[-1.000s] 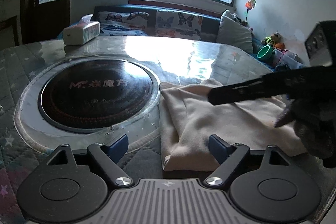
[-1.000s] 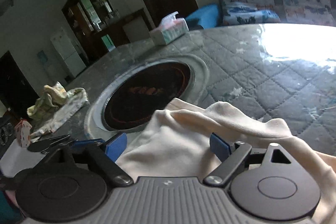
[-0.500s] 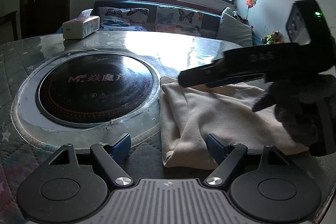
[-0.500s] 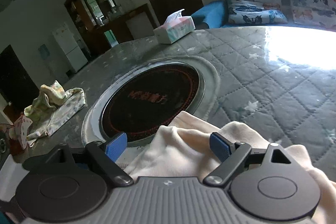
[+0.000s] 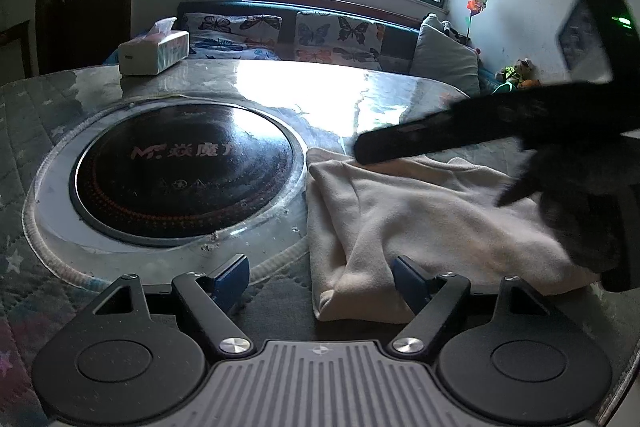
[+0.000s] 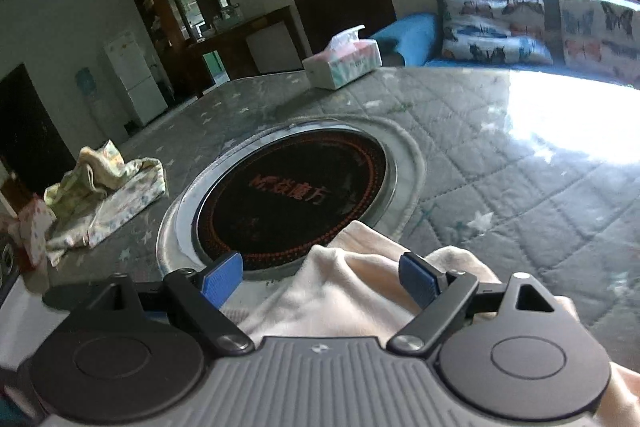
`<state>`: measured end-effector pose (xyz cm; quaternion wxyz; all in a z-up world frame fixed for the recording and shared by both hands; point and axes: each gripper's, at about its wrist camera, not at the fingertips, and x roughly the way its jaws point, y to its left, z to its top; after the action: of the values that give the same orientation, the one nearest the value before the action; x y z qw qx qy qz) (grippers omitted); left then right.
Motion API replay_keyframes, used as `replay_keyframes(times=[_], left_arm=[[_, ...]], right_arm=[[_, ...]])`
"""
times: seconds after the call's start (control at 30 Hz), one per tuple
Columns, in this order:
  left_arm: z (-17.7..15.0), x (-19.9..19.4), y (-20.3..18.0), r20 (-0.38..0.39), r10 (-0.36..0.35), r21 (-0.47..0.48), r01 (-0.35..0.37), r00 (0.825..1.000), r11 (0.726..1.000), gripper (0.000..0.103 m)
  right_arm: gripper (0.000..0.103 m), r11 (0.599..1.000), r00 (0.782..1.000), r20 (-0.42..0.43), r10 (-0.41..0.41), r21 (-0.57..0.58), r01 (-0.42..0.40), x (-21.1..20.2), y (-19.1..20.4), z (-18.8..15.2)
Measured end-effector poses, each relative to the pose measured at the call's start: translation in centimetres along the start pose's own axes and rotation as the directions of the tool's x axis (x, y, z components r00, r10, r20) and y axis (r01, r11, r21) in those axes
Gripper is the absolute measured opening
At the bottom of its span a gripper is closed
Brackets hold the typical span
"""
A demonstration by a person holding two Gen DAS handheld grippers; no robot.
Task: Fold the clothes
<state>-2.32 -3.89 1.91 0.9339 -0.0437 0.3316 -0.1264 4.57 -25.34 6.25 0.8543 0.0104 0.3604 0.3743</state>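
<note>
A folded cream garment (image 5: 420, 219) lies on the quilted table right of the round black cooktop (image 5: 184, 171). My left gripper (image 5: 320, 277) is open and empty, its fingers straddling the garment's near left corner. The right gripper's dark body (image 5: 500, 123) hovers over the garment's far edge in the left wrist view. In the right wrist view my right gripper (image 6: 320, 275) is open above the cream garment (image 6: 340, 287), with nothing between its pads.
A tissue box (image 5: 154, 51) stands at the table's far left edge. A crumpled floral garment (image 6: 104, 195) lies left of the cooktop (image 6: 292, 195). A sofa with butterfly cushions (image 5: 312, 35) runs behind the table under the window.
The right gripper rose and swung across above the cream garment, then dropped slightly again. The left gripper stayed open at the garment's near corner.
</note>
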Motion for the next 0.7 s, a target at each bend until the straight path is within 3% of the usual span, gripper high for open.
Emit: replay_keyframes(times=[0.37,0.7], left_arm=[[0.4,-0.8,0.6,0.028,0.029,-0.006,-0.029,0.999,1.0,0.081],[0.8,-1.3,1.4,0.027,0.057,-0.035,-0.056,0.998,0.998,0.08]], right_arm=[[0.088,0.988,0.997,0.017,-0.072,-0.137,0.074,-5.0,2.4,-3.4],[0.083,0.941,0.996,0.001,-0.092,-0.326,0.087,-5.6,7.2,-6.7]])
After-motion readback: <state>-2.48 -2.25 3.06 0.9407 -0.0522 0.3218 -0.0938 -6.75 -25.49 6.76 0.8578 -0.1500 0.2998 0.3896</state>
